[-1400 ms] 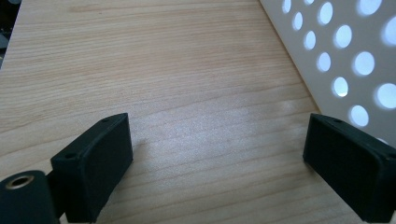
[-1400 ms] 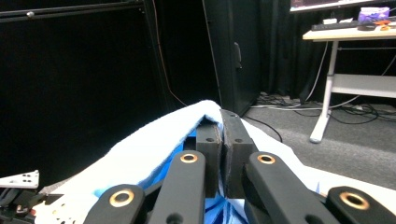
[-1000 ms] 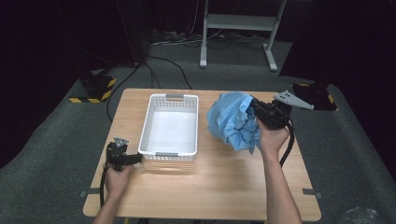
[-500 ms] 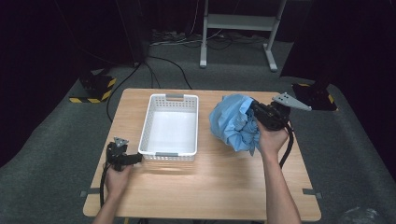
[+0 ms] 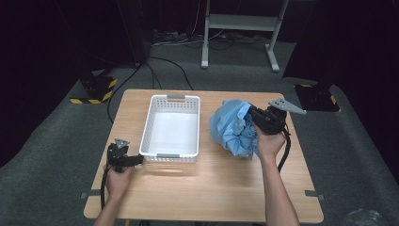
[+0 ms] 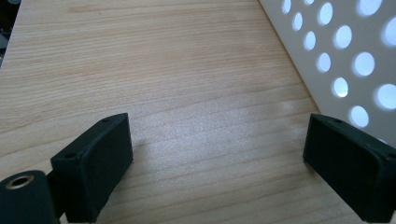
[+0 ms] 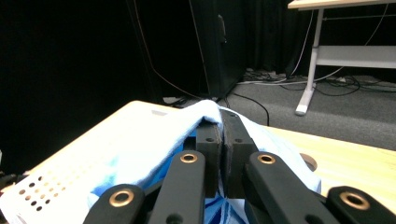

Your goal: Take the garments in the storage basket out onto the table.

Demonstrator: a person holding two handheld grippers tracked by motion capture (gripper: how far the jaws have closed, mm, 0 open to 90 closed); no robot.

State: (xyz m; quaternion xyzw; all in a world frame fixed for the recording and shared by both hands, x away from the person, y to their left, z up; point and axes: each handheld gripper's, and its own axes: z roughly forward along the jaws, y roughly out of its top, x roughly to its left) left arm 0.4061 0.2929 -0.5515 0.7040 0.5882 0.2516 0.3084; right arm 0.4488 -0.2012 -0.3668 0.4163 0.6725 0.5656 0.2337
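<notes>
One light blue cloth [image 5: 234, 128], crumpled into a loose bundle with deep folds, hangs just right of the white basket [image 5: 170, 126] above the wooden surface [image 5: 211, 188]. Right hand-held gripper [image 5: 256, 118]: jaws pressed together, pinching a fold of the cloth at the bundle's upper right. Basket: perforated walls, nothing inside it. Left hand-held gripper [image 5: 136, 160]: jaws spread apart over bare wood, just beside the basket's near left corner, one jaw close against its wall.
</notes>
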